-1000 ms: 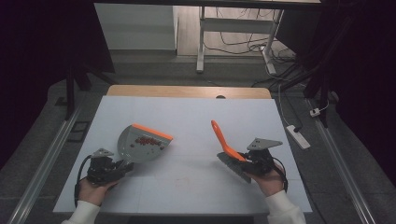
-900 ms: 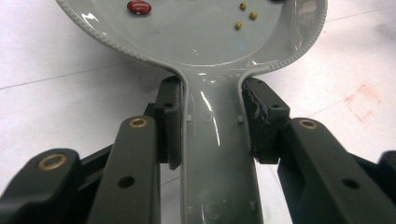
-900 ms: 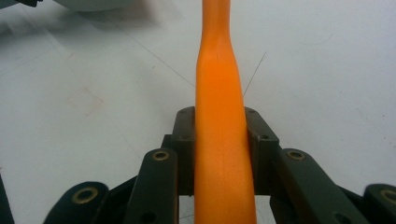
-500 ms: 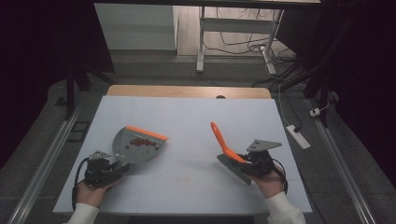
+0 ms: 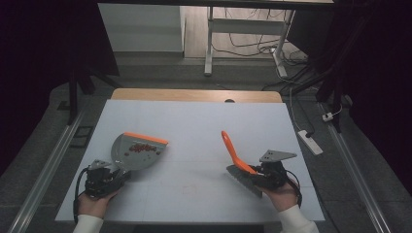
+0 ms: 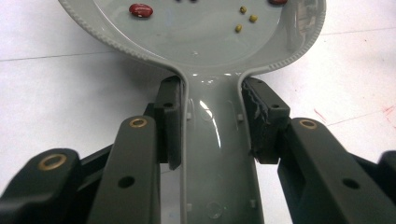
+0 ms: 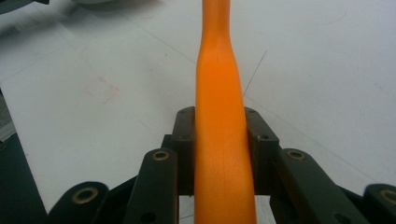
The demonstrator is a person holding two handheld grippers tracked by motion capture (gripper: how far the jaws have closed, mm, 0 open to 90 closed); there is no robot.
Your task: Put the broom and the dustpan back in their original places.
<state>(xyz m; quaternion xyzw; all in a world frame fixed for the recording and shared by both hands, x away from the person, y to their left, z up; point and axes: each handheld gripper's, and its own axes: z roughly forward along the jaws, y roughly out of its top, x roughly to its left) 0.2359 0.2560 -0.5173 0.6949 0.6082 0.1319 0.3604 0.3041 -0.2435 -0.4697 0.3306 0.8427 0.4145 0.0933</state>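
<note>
A grey dustpan with an orange front lip sits at the left of the white table, with several red and small yellow beans in it. My left gripper is shut on the dustpan's handle, one pad on each side. At the right, my right gripper is shut on a brush's orange handle, which rises up and away from its grey head near the table. In the right gripper view the handle runs straight out between the jaws.
A wooden strip shows at the table's far edge. A white power strip and cables lie on the floor to the right. Metal desk legs stand beyond the table.
The dustpan and my left hand have shifted slightly to the left and toward me. The brush and my right hand have stayed still.
</note>
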